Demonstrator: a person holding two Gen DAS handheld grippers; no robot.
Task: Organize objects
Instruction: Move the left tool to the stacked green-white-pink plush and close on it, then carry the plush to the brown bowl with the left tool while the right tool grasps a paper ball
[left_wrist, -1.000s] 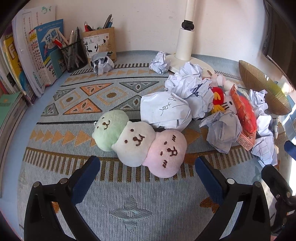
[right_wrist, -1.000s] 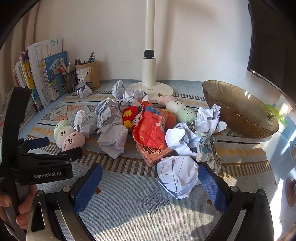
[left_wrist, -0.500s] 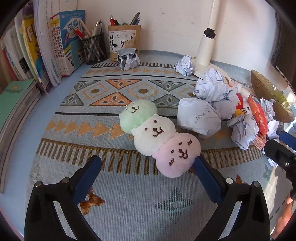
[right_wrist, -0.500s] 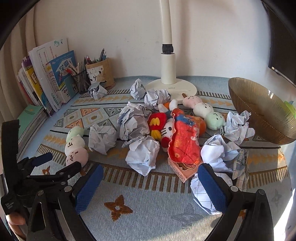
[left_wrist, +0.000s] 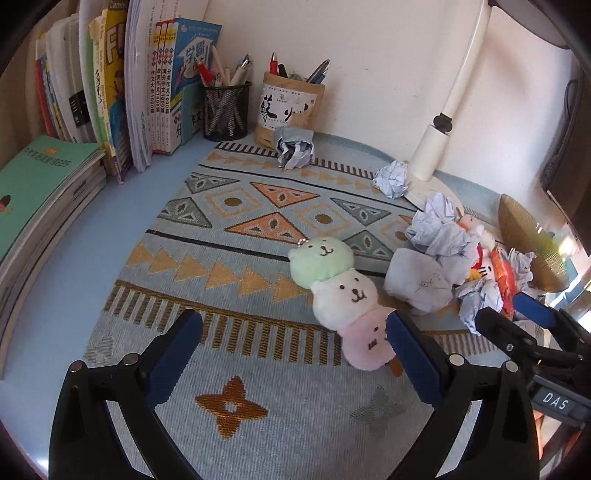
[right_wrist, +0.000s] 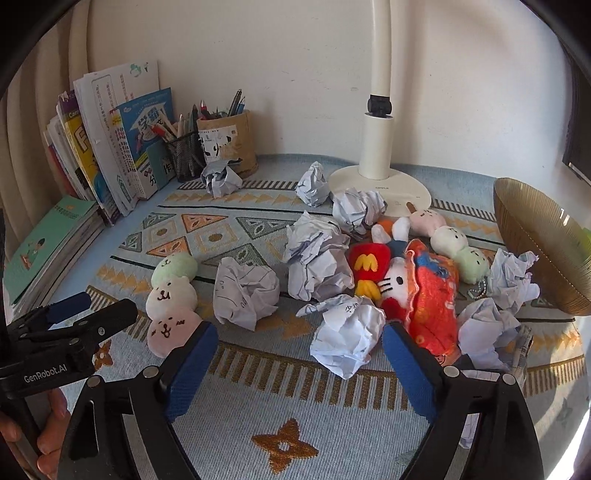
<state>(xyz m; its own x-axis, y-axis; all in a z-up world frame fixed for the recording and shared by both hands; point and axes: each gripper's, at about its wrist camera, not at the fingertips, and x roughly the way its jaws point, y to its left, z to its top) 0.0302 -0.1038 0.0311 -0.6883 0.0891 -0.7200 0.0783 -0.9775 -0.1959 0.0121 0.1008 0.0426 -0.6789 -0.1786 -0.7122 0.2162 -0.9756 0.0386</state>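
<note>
pink plush end (left_wrist: 364, 345) behind jaws, bowl (right_wrist: 535, 243) cut off

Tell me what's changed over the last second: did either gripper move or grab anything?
Both grippers swung leftward across the mat. The right gripper now frames a crumpled paper ball, and its jaws are closing without pressing on the ball yet. The left gripper drifted until the three-bear plush sits by its right finger; it stays open and empty. Toys, paper balls and bowl lie unmoved.

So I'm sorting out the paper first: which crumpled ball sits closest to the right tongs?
The crumpled ball just ahead of the right tongs, whose jaws are closing with nothing between them. Every other paper ball lies farther back or off to the side.
</note>
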